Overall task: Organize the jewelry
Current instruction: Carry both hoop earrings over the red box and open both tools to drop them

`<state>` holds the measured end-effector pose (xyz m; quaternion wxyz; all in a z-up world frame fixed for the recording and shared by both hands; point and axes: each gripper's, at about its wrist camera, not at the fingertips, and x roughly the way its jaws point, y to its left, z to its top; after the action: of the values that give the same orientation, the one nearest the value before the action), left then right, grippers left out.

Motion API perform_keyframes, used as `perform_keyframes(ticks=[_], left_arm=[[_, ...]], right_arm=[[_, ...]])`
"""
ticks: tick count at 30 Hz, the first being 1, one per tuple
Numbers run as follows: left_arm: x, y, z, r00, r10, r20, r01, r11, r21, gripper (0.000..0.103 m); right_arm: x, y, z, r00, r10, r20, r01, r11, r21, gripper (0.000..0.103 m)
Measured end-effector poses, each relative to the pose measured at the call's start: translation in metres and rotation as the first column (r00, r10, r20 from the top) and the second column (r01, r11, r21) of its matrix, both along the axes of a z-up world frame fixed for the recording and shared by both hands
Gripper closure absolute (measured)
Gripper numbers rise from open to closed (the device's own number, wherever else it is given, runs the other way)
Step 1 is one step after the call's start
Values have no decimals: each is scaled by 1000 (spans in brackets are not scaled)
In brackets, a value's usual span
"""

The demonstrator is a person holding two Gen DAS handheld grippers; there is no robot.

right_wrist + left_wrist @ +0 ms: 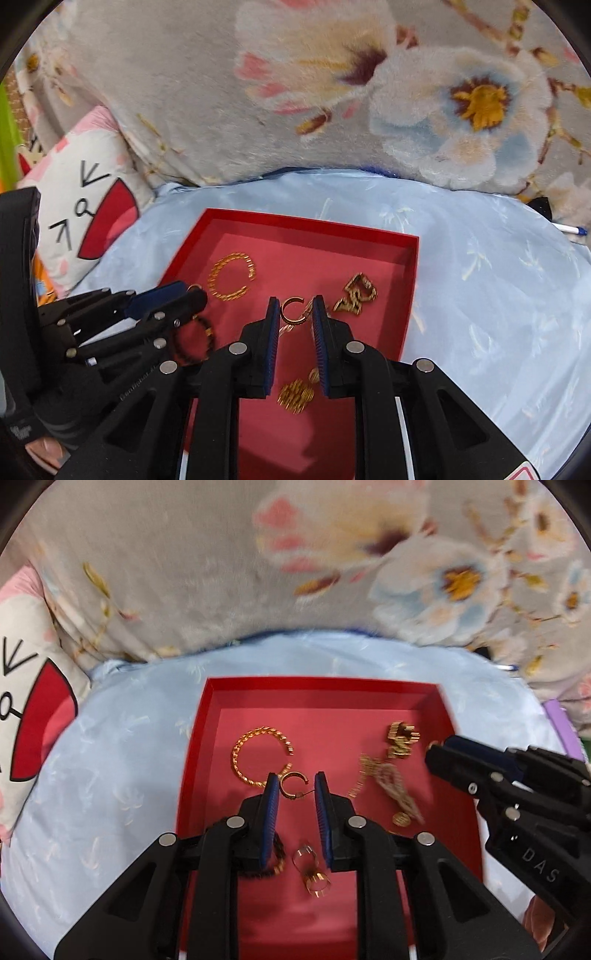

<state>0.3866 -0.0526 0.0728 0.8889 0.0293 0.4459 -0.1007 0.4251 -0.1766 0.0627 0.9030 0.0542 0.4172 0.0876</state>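
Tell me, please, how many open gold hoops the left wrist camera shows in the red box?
2. A large twisted hoop lies far left in the red box; a small hoop sits between the left gripper's fingers. More may hide beneath that gripper.

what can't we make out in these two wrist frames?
- Dark beaded ring: left wrist view, mostly behind a finger of the left hand-held gripper.
- Right hand-held gripper tips: left view, blurred; open or shut unclear.
- Gold piece by the textured disc: right view, half hidden by a finger.
- Red tray near edge: both views, hidden behind the grippers.
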Motion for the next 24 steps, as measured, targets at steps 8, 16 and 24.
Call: perform_keyframes(ticks=[8, 16, 24], left_arm=[[27, -1, -31, 999, 14, -36, -12, 999, 33, 83], [23, -4, -26, 998, 42, 39, -46, 995, 94, 73], [-13, 16, -10, 991, 79, 105, -90, 991, 104, 70]], right_arm=[[38, -1, -28, 998, -3, -70, 2, 1000, -17, 86], [30, 3, -27, 1000, -8, -23, 7, 999, -48, 83], [-41, -9, -8, 997, -15, 77, 18, 999, -30, 74]])
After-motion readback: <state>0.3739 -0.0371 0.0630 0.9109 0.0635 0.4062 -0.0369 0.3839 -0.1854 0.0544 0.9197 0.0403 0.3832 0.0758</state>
